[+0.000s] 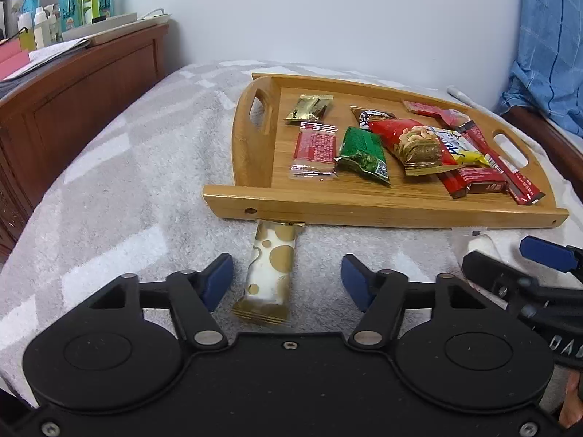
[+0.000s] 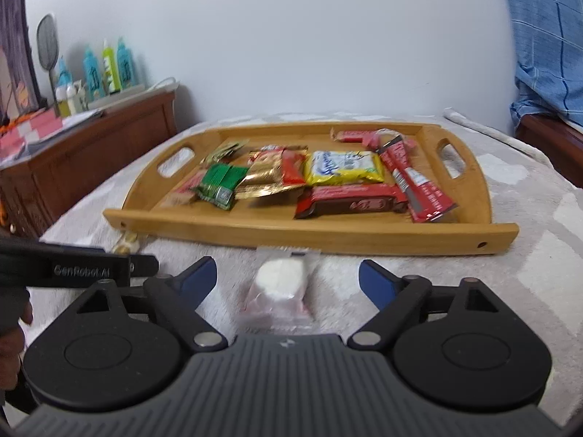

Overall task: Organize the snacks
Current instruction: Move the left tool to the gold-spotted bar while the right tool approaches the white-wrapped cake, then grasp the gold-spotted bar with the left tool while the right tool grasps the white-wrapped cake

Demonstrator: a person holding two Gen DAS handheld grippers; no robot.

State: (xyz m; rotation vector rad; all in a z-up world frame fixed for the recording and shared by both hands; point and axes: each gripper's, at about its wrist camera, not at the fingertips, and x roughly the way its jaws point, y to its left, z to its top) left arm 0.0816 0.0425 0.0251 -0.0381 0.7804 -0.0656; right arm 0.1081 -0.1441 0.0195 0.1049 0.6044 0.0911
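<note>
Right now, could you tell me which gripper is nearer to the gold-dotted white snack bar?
Left. The left gripper straddles the gold-dotted bar, jaws open; the right gripper sits farther right, around the white wrapped snack.

One wooden tray (image 1: pixel 364 211) holding roughly nine snack packets (image 1: pixel 360 153), two more packets (image 1: pixel 269 273) outside it

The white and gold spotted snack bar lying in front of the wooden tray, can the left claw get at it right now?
Probably yes: the white and gold spotted snack bar lies between the open left claw, nothing covering it, though its far end touches the wooden tray.
</note>
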